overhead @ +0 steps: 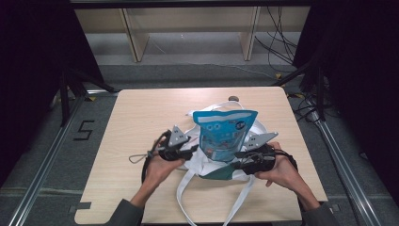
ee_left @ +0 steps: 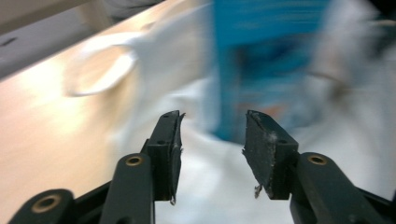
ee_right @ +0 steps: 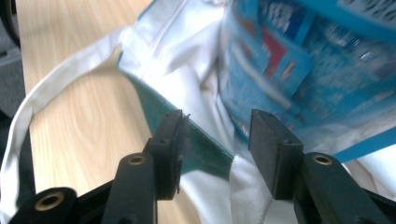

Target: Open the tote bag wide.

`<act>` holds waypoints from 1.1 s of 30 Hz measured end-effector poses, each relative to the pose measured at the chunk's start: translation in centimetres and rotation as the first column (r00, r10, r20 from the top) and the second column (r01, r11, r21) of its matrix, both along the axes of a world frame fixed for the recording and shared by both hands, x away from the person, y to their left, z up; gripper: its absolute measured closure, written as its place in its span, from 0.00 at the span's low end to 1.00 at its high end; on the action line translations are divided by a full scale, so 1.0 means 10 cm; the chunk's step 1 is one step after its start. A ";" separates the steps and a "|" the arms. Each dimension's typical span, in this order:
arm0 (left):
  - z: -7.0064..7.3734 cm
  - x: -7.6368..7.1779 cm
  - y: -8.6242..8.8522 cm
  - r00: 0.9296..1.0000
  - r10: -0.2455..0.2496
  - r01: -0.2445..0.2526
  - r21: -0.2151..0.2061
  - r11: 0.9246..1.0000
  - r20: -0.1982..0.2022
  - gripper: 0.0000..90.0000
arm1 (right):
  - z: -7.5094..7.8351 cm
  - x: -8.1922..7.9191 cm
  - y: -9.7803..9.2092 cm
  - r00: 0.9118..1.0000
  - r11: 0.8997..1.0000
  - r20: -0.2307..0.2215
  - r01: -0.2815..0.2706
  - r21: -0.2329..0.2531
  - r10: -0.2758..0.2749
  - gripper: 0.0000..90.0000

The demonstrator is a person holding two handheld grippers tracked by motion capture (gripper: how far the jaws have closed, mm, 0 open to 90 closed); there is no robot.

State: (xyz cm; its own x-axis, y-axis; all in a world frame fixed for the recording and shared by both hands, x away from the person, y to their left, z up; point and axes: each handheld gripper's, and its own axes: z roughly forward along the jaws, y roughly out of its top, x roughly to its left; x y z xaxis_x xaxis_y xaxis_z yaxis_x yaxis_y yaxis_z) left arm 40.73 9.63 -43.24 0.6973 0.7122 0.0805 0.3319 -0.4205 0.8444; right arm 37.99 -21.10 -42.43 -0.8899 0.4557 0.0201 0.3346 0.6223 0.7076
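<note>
The left claw [ee_left: 212, 128] stands with its jaws apart and nothing between them, close to the white tote bag [overhead: 207, 160]. The right claw [ee_right: 215, 128] gapes too, over the bag's green-edged rim. The blue pouch [overhead: 225, 134] stands upright in the bag's mouth, between both claws, mid-counter [overhead: 141, 113]. The bag's straps trail toward the near edge.

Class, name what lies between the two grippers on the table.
In the high view, the blue pouch on the white tote bag lies between the left gripper and right gripper.
</note>
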 end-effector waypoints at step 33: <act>-0.59 0.74 0.24 0.967 0.177 -0.171 0.051 0.984 -0.183 0.73 | -0.61 -0.26 -0.10 0.997 0.989 -0.067 0.015 -0.144 -0.025 0.95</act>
State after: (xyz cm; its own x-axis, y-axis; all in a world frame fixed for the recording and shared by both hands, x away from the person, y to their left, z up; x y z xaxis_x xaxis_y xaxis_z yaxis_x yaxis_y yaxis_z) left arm 48.12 12.01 -49.12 0.5679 0.8230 -0.0119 0.5521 -0.3701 0.7471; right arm 35.38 -22.10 -48.57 -0.8793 0.4761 0.0138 0.3927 0.7083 0.5866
